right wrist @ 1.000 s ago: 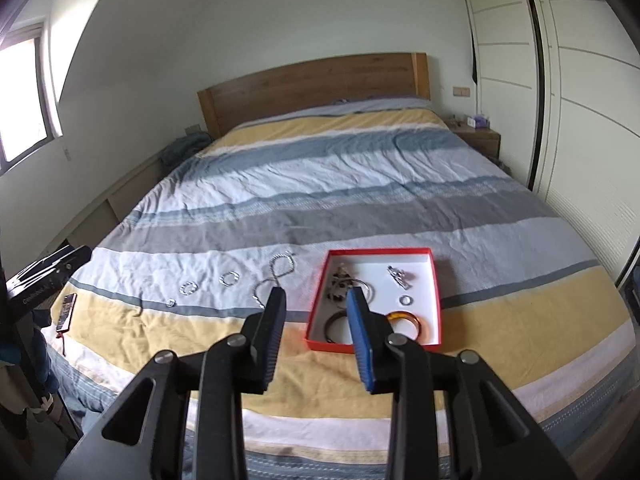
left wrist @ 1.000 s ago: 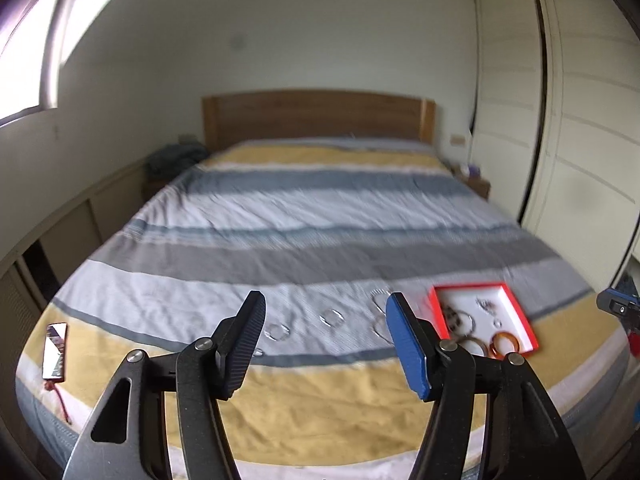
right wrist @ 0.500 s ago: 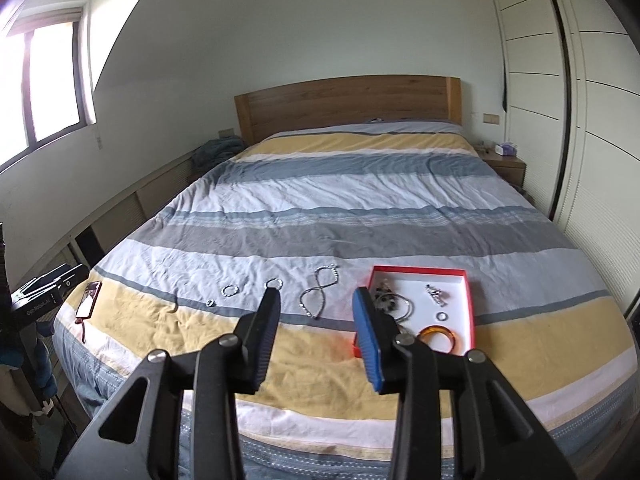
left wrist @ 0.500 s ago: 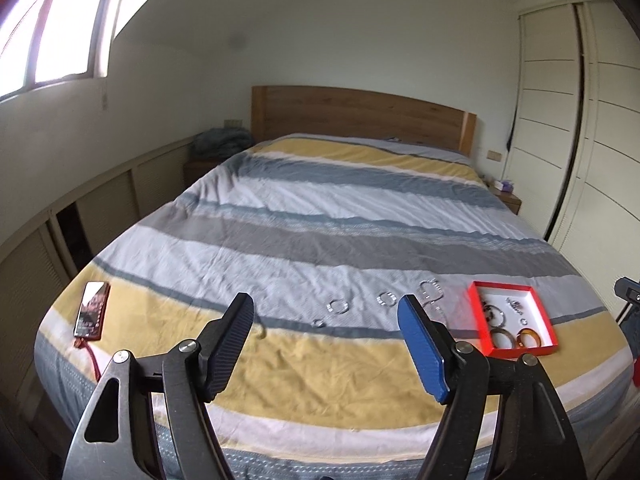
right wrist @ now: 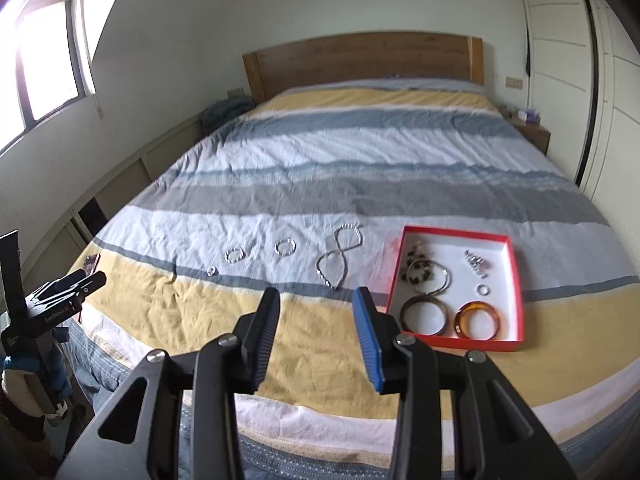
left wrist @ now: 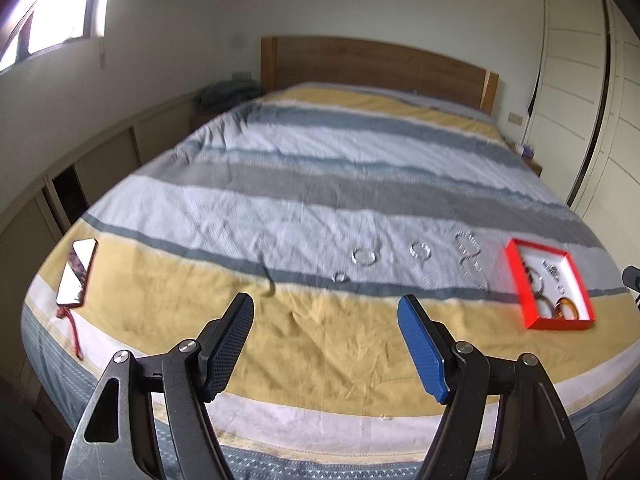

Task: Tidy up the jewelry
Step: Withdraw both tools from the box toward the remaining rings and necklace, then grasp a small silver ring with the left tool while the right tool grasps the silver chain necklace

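A red-rimmed white tray (right wrist: pixel 516 280) lies on the bed at the right and holds bangles, a ring, a dark bead bracelet and small silver pieces; it also shows in the left wrist view (left wrist: pixel 514 276). Left of it on the bedspread lie a silver necklace (right wrist: pixel 340 256), two beaded bracelets (right wrist: pixel 285 246) (right wrist: pixel 235 255) and a small ring (right wrist: pixel 211 270). My left gripper (left wrist: pixel 326 318) is open and empty above the bed's near edge. My right gripper (right wrist: pixel 316 308) is open and empty, in front of the necklace and the tray's left side.
A phone (left wrist: pixel 77 272) with a red cord lies at the bed's near left corner. A tripod clamp (right wrist: pixel 52 300) stands left of the bed. The wooden headboard (right wrist: pixel 360 60) is far back, wardrobe doors (right wrist: pixel 580 80) at right.
Both grippers have pulled back and swung left, so the jewelry and tray sit further right in the views. The left gripper's jaws stand slightly wider. Nothing was picked up.
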`<state>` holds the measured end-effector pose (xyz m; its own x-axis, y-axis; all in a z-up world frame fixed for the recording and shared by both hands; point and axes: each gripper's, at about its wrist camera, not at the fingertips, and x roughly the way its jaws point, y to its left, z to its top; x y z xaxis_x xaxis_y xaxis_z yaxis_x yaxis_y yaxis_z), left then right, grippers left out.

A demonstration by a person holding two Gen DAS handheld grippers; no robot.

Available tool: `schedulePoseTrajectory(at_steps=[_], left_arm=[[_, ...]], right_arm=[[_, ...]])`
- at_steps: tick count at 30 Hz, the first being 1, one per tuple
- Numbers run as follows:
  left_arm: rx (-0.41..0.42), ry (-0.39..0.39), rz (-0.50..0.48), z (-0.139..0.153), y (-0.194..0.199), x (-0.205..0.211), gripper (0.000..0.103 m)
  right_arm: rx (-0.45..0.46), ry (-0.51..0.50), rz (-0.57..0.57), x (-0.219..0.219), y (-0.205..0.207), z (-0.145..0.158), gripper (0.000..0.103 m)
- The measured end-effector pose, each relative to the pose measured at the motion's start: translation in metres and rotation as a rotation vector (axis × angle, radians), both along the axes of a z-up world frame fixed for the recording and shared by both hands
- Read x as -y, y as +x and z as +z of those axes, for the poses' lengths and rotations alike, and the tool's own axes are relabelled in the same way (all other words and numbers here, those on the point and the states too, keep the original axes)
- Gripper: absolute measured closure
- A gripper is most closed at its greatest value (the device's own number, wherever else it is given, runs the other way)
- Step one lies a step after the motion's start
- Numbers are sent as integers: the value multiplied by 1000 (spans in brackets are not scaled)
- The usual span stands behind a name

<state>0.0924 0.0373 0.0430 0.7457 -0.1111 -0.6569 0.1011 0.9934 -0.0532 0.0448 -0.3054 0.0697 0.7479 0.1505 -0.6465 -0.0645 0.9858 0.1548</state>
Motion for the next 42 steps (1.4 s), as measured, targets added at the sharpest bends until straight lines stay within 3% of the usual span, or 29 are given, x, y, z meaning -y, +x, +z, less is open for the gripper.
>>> schedulePoseTrajectory(at_steps=[9,13,22,31,42], left_arm=[[-112,16,-3,-59,62,7,30],[-144,25,-11,-80,93,12,30],[-214,46,-45,-123,153,22,30],[-268,47,-80,-155,189,32,49],[-256,31,-95,-166,202,36,60]], right_arm=[[-126,15,32,-6,76,-54,66],[-167,13,50,-12,116,-76,57],[-251,37,39,-19,200,-128,57],[-301,95,-1,-7,248,-160,56],[-367,148,-26,-3,279,-190,56]])
